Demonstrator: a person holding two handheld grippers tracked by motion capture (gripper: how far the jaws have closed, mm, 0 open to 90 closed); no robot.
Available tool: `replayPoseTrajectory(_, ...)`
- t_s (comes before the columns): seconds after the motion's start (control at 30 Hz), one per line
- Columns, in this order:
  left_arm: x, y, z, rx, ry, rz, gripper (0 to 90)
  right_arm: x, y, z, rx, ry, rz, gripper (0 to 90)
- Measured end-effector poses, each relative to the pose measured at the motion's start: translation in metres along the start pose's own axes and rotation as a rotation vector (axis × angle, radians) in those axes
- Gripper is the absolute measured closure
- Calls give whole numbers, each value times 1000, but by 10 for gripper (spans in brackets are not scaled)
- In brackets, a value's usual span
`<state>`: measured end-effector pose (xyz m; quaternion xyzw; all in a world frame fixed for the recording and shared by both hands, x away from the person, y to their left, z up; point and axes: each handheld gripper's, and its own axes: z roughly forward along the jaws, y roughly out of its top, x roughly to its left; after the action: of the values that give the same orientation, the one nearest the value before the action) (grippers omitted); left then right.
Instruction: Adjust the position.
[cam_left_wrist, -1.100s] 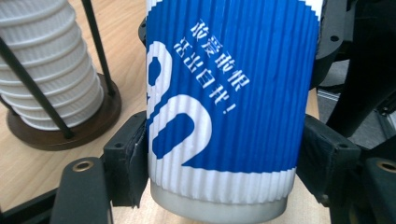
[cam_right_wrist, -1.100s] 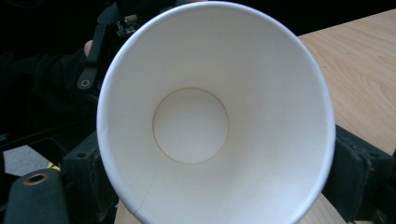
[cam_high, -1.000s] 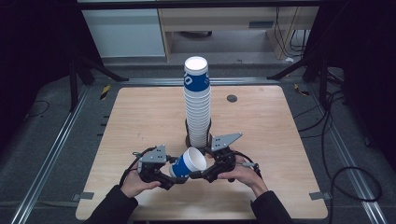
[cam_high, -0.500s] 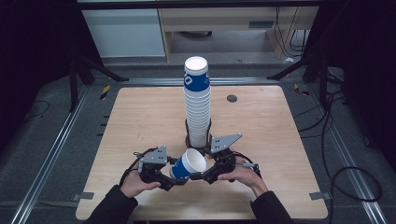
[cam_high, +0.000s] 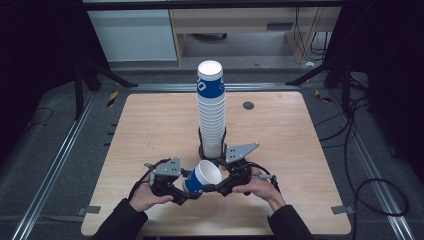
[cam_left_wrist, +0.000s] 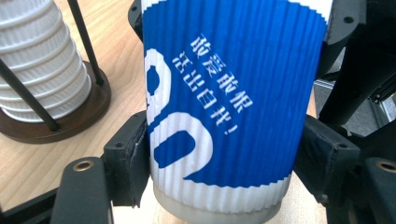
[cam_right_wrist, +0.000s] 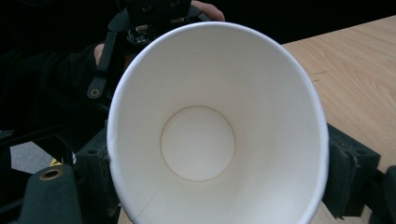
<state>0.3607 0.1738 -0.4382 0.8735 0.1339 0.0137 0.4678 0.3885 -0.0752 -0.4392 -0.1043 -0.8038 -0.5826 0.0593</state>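
A single blue-and-white paper cup (cam_high: 202, 177) lies tipped on its side in the air just above the near edge of the surface (cam_high: 150, 125), held between the two grippers, its open mouth turned toward the right one. The left gripper (cam_high: 181, 192) has its jaws clamped on the ribbed wall near the cup's base, the pads pressing on either side of the printed sleeve in the left gripper view. The right gripper (cam_high: 212, 189) faces straight into the white interior; its jaws have just been closing around the rim end, and its pads (cam_right_wrist: 343, 175) sit against the cup's outside, so it appears to grip too. Just behind the hands stands the tall stack of cups (cam_high: 211, 112), nested in a dark wire holder (cam_high: 202, 146) on a round base. By this, the cup seems to be off the stack and free of it, and is in the middle of a hand-to-hand transfer. What looks left is for the left jaws to let go and for the cup to be set somewhere; where, the pictures do not tell.
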Motion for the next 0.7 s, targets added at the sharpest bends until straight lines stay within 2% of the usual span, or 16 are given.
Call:
replayPoseTrajectory(0.3, 0, 0, -2, -13, 2, -11, 262, 1, 1, -1, -10, -5, -14, 182)
replayPoseTrajectory(0.4, 1, 0, -2, -16, 15, -29, 229, 1, 2, -3, -22, -12, -18, 180)
replayPoseTrajectory(0.7, 3, 0, -5, -21, 36, -36, 200, 1, 5, -10, -35, -44, -30, 180)
